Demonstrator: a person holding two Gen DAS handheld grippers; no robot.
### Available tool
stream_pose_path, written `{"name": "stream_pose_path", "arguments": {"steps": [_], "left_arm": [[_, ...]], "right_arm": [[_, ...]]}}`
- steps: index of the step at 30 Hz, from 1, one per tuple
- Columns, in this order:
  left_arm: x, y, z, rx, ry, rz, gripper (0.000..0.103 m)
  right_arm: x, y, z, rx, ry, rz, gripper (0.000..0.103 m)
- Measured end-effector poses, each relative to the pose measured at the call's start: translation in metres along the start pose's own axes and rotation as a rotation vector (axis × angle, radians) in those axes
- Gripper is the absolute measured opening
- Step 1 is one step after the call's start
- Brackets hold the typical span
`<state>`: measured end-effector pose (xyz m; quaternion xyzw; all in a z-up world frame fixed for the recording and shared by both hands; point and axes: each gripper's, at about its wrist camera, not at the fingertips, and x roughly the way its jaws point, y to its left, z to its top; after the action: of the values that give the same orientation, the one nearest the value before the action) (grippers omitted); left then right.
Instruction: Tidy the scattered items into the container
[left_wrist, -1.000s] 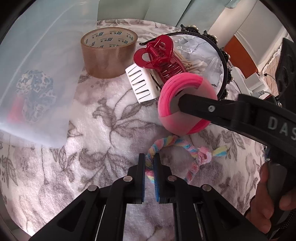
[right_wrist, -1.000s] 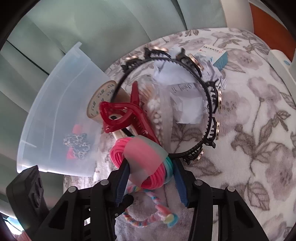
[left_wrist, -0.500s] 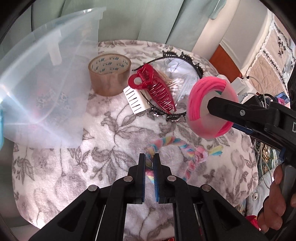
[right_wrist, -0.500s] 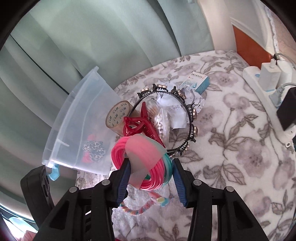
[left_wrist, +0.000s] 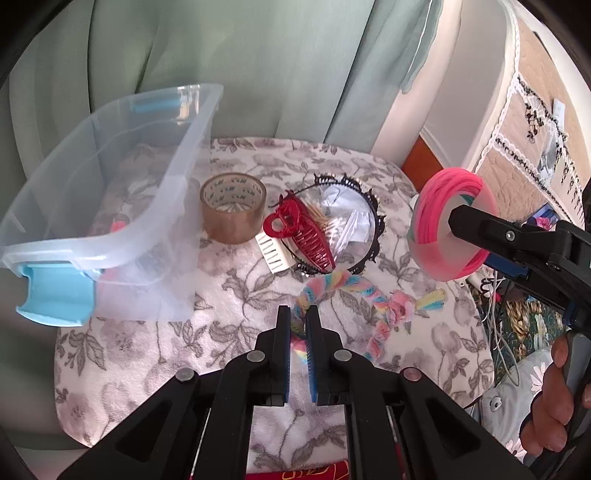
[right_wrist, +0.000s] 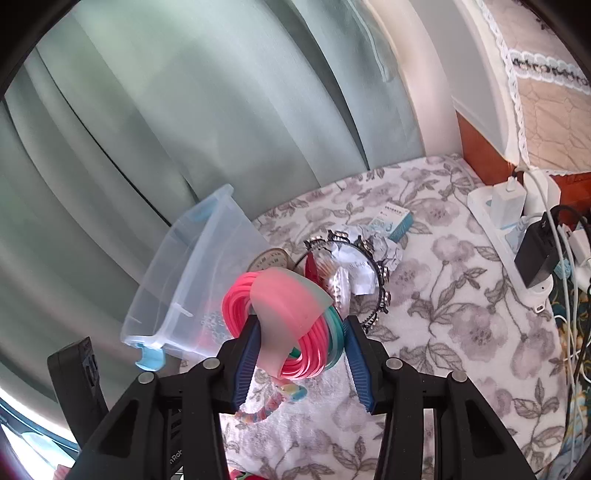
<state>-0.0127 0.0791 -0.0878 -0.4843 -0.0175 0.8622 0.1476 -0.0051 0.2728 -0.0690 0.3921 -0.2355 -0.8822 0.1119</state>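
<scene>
My right gripper (right_wrist: 297, 336) is shut on a pink coil of cord (right_wrist: 284, 325), held high above the floral cloth; it also shows in the left wrist view (left_wrist: 452, 230). My left gripper (left_wrist: 298, 326) is shut on the end of a rainbow braided band (left_wrist: 347, 291) lying on the cloth. The clear plastic bin (left_wrist: 110, 192) with blue latches stands at the left, with small items inside; it also shows in the right wrist view (right_wrist: 192, 280). A brown tape roll (left_wrist: 232, 206), red claw clip (left_wrist: 306, 232), white clip (left_wrist: 273, 253) and black headband (left_wrist: 369, 229) lie beside the bin.
A bag of cotton swabs (left_wrist: 340, 221) and crumpled paper (right_wrist: 358, 254) lie inside the headband. A small blue box (right_wrist: 393, 218) sits behind. A power strip with chargers and cables (right_wrist: 524, 229) is at the right edge. Green curtain (right_wrist: 184, 110) hangs behind.
Both grippers have risen and pulled back from the table. The right gripper lifted the pink coil clear of the pile. The left gripper stays shut on the rainbow band.
</scene>
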Motion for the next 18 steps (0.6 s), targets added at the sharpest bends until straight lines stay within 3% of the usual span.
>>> {"name": "stream_pose_path", "arguments": {"steps": [11, 18], "left_arm": [[-0.054, -0.001, 0.025, 0.041, -0.141, 0.006, 0.007], [-0.095, 0.015, 0.035, 0.014, -0.3, 0.032, 0.007]], "right_arm": [[-0.031, 0.023, 0.01, -0.028, -0.074, -0.004, 0.049], [-0.054, 0.053, 0.018, -0.069, -0.135, 0.035, 0.048]]}}
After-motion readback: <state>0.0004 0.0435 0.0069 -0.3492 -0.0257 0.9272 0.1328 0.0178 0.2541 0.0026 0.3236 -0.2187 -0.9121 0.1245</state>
